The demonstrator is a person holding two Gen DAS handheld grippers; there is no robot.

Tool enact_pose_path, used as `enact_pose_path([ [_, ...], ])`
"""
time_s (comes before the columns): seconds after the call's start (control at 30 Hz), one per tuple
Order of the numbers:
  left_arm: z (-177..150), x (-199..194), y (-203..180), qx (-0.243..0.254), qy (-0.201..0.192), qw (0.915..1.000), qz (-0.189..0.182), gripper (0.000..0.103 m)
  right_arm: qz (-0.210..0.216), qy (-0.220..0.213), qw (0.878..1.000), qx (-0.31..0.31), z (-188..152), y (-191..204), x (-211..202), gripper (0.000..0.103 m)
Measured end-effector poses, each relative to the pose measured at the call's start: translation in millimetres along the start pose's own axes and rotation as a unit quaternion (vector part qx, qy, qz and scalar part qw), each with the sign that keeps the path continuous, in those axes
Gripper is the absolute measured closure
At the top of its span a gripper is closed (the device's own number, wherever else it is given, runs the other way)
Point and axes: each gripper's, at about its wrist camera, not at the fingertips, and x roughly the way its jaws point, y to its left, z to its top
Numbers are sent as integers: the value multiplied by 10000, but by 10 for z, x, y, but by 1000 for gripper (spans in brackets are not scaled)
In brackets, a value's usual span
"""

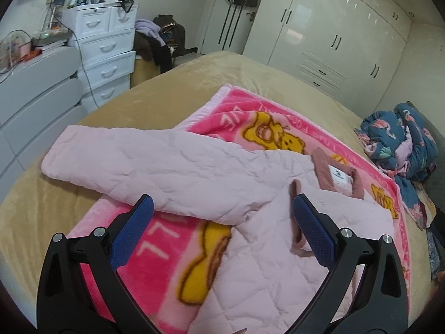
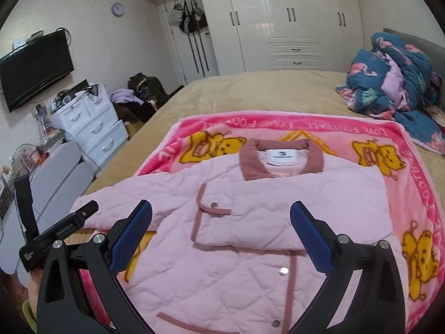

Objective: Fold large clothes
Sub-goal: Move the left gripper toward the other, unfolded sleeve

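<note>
Looking down on the jacket [image 2: 250, 217], I see it front-up on the blanket [image 2: 417, 194], collar [image 2: 281, 156] toward the bed's far edge, one side already folded in, the other sleeve [image 1: 133, 164] stretched past the blanket's left edge onto the bed [image 1: 167, 91]. My left gripper [image 1: 222, 222] and right gripper [image 2: 221, 225] both hover spread wide, holding nothing. The quilted fabric looks soft, light and floppy; I'd pinch the sleeve near its cuff
</note>
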Motion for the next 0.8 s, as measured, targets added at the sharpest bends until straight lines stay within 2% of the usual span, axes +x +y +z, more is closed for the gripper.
enact_pose_path([
  [0.33, 44, 109, 300, -120, 22, 9993, 348, 9, 380, 97, 9989, -269, 40, 418, 252, 4],
  [0.6, 99, 182, 770, -644, 6, 9951, 751, 9, 658, 232, 9964, -475, 15, 754, 532, 4],
  [0.8, 109, 208, 1041, -961, 6, 9920, 822, 9, 773, 364, 9948, -548, -37, 928, 726, 4],
])
